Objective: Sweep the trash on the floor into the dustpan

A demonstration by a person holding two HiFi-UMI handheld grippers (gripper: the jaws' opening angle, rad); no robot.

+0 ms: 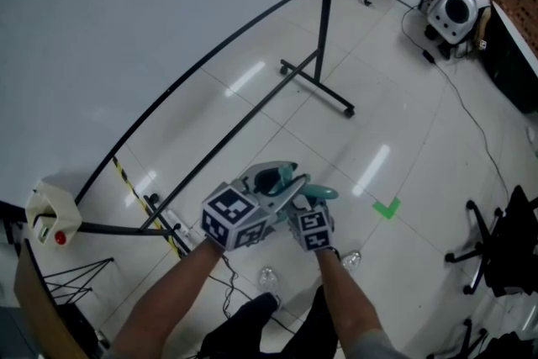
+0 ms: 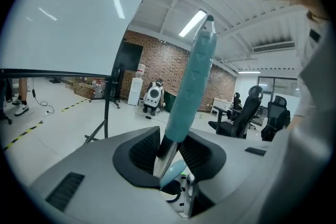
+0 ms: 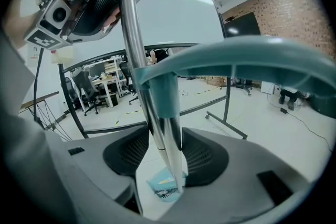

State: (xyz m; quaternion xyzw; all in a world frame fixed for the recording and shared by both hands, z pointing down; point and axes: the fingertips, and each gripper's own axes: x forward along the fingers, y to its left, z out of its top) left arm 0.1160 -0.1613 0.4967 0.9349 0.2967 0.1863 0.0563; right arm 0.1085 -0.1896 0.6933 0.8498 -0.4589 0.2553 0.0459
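Head view first: counting two grippers, left gripper point(image 1: 277, 182) and right gripper point(image 1: 314, 204), huddled together over the floor point(image 1: 403, 130), plus two clear bits of trash point(image 1: 267, 276) down by the feet, so guessing at readying both tools before any sweeping. Left gripper view: seeing fingers point(image 2: 144, 152) pinching the metal neck of one teal broom handle point(image 2: 194, 81), held steeply up, probably for control. Right gripper view: seeing fingers point(image 3: 207, 157) clamped on one dustpan shaft point(image 3: 170, 147), with the single dustpan point(image 3: 164, 186) hanging low at its end.
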